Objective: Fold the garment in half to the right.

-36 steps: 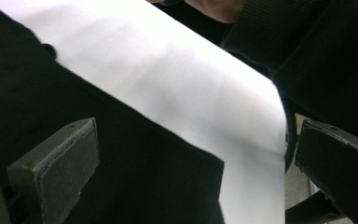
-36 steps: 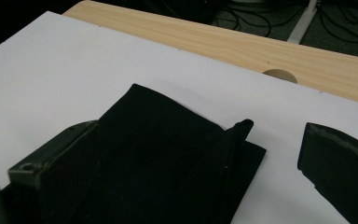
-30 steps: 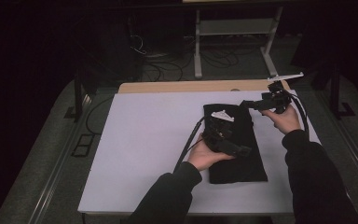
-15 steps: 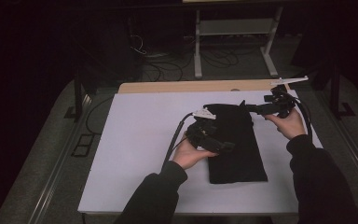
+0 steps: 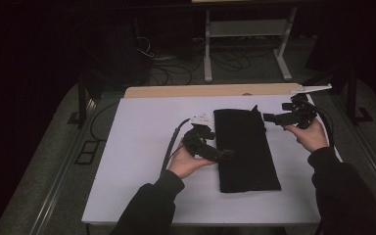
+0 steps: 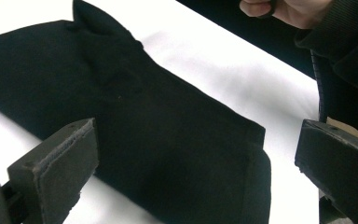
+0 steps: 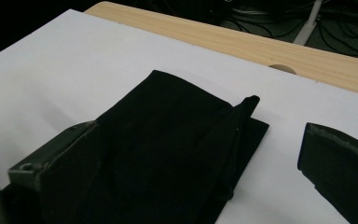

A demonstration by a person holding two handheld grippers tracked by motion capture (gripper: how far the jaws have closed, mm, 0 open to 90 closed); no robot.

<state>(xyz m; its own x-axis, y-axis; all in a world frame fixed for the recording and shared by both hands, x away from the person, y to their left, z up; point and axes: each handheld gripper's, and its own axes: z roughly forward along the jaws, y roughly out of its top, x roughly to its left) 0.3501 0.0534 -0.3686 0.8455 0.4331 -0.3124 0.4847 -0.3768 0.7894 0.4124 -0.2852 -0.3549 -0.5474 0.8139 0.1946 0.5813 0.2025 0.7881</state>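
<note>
The folded black fabric cloth (image 5: 245, 147) lies flat on the white counter (image 5: 137, 147). Left gripper (image 5: 225, 154) and right gripper (image 5: 267, 117) flank it, fingers released, grasping nothing.

- The folded cloth (image 5: 245, 147) lies flat on the worktop (image 5: 142, 127), between the two tongs.
- The left tongs (image 5: 227, 154) sit at the cloth's left edge, jaws spread, the cloth just ahead of them.
- The right tongs (image 5: 266, 117) sit at the cloth's far right corner, jaws spread, a raised fold (image 7: 242, 116) ahead between them.
</note>
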